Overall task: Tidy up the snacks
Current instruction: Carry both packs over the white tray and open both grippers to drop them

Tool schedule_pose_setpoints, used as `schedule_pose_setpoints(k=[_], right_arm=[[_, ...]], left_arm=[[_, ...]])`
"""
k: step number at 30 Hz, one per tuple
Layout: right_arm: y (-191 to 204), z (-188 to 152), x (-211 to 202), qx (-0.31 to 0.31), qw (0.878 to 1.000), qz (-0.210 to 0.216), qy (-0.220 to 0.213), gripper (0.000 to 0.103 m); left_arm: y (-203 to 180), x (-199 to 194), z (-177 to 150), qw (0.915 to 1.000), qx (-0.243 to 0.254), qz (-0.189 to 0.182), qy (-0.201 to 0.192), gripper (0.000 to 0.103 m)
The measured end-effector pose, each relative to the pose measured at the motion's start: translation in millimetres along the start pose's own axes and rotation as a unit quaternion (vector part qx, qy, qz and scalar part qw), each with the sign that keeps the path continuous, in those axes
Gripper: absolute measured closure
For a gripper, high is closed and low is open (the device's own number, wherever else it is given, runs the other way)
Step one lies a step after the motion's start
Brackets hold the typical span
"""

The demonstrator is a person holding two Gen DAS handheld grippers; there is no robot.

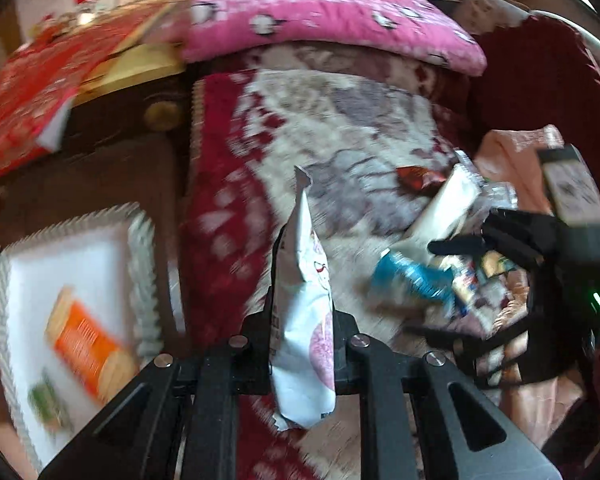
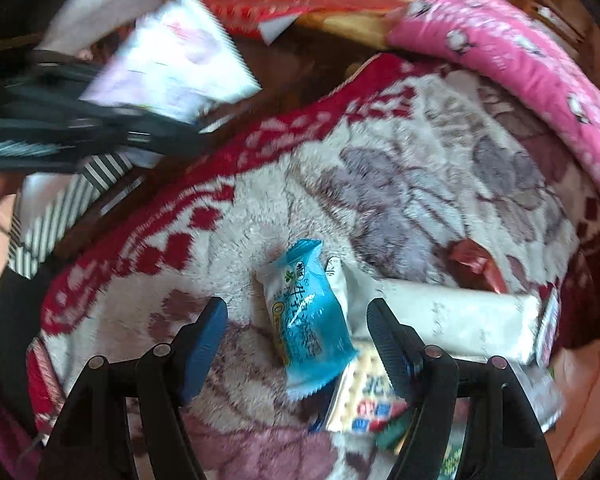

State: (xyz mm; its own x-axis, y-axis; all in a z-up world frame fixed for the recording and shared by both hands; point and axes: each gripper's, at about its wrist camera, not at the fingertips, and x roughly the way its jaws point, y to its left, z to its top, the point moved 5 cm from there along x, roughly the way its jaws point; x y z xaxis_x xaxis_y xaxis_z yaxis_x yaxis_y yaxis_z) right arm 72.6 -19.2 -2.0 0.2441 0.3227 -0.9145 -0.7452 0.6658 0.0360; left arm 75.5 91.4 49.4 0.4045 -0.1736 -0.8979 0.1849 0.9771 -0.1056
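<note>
Blanket: a floral red and cream blanket (image 2: 380,168) covered the surface I was working over, with a pink pillow (image 1: 320,12) at its far edge.
Tray: a white tray (image 1: 68,264) with a ruffled rim sat off the blanket's edge; it already held 1 orange packet (image 1: 88,344) and 1 small green one (image 1: 50,400).
Pile: a loose heap of snacks (image 1: 476,280) was left on the blanket, a long white bar (image 2: 460,312) and a red wrapper (image 2: 476,264) among them.
Left gripper (image 1: 302,320): my jaws were clamped on a white and pink packet (image 1: 304,312), lifted clear of the blanket, well apart from the tray.
Right gripper (image 2: 296,332): jaws wide, straddling a blue packet (image 2: 308,320) without pressing it.
Progress: I judged it early; 2 sorted, 1 in transit, most unsorted.
</note>
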Motion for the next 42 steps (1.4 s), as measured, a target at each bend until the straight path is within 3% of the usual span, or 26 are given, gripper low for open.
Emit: schedule_pose_setpoints(k=[1,2,5,18,28,42], right_arm=[[0.0,0.0,6.5,-0.008,1.000,-0.007,0.011,0.036],[-1.0,-1.0,10.3,-0.013,1.000,-0.013,0.018,0.052],[-1.4,-3.5,17.3,-0.012,0.999,-0.024,0.030,0.066],[20.4,-6.3,-26.6,0.105,0.993,0.005,-0.050,0.067],[35.0,-14.8,-43.6,0.161,0.984,0.018,-0.076,0.067],[71.2,-0.1,-58.2,0.148,0.984,0.035,-0.091,0.067]], left_arm=[[2.3,-3.8,-7.6,0.9999,-0.004,0.016,-0.004,0.086],[6.1,-7.8,-11.8,0.9998,-0.008,0.018,-0.007,0.086],[11.8,-12.5,-24.4,0.9990,-0.032,0.027,-0.013,0.086],[5.9,-27.6,-43.3,0.9951,-0.076,0.048,-0.042,0.086],[1.5,-43.3,-62.7,0.9926,-0.081,0.077,-0.049,0.086],[19.5,-73.6,-78.5,0.9861,-0.109,0.104,-0.069,0.086]])
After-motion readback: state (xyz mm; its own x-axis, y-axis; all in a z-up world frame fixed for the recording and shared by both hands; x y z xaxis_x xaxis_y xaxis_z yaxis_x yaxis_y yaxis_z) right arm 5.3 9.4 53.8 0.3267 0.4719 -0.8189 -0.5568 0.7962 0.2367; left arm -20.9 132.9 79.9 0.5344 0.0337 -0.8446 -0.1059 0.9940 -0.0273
